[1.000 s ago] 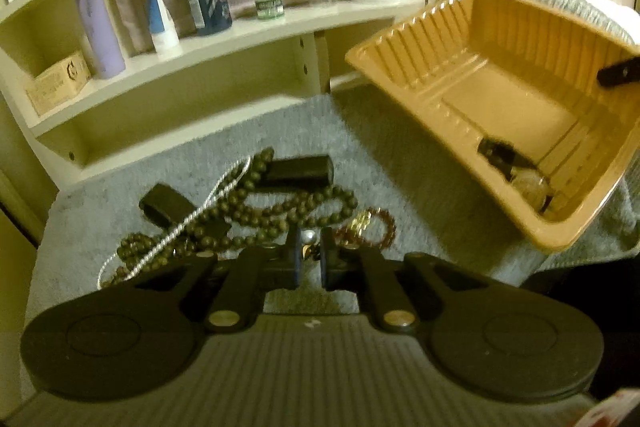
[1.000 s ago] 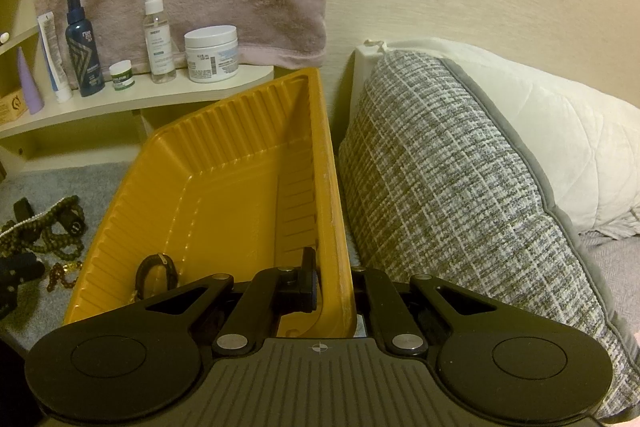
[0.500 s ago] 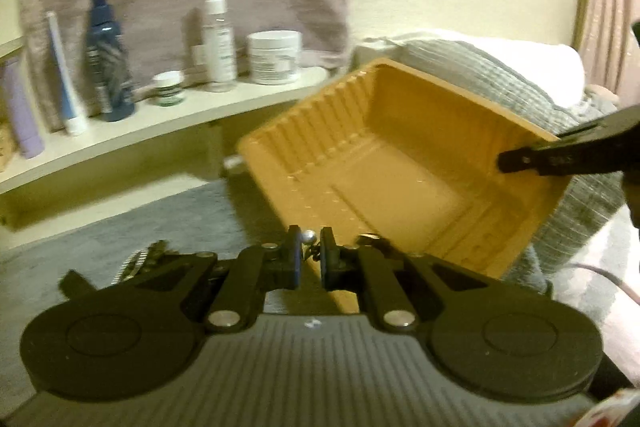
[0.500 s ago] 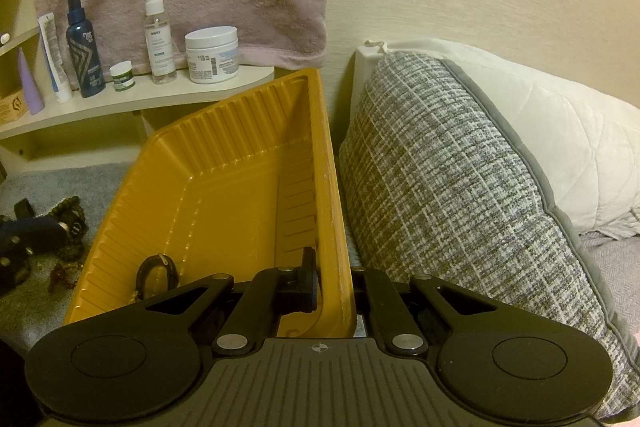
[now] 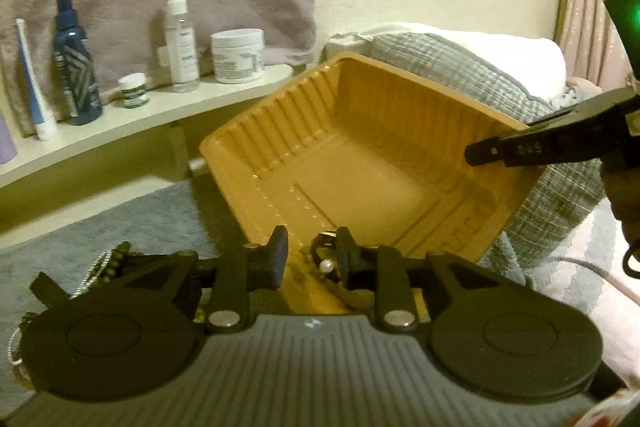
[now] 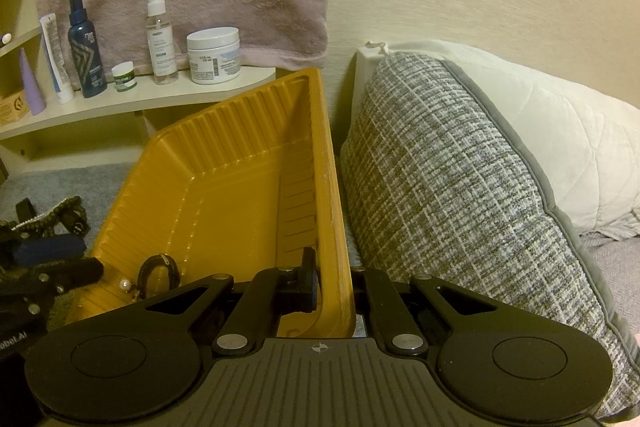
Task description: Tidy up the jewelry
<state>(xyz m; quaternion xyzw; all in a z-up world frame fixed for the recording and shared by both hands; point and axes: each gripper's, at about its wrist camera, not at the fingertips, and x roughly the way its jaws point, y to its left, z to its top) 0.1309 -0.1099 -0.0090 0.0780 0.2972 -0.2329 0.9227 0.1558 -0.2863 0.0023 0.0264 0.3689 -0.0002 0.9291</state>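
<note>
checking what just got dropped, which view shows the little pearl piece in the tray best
The left wrist view: the pearl lies straight ahead between the open left gripper fingers, on the low end of the orange tray. The right wrist view shows it too, but small and far to the left, beside a dark ring.

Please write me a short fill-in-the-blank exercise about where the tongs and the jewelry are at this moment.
1. The right tongs are clamped on the ____ of the orange tray.
2. The left tongs are ____, holding nothing.
3. The small white pearl lies ____ the tray.
4. The beaded necklaces lie on the grey mat, ____ the tray.

Missing words: rim; open; inside; outside
</note>
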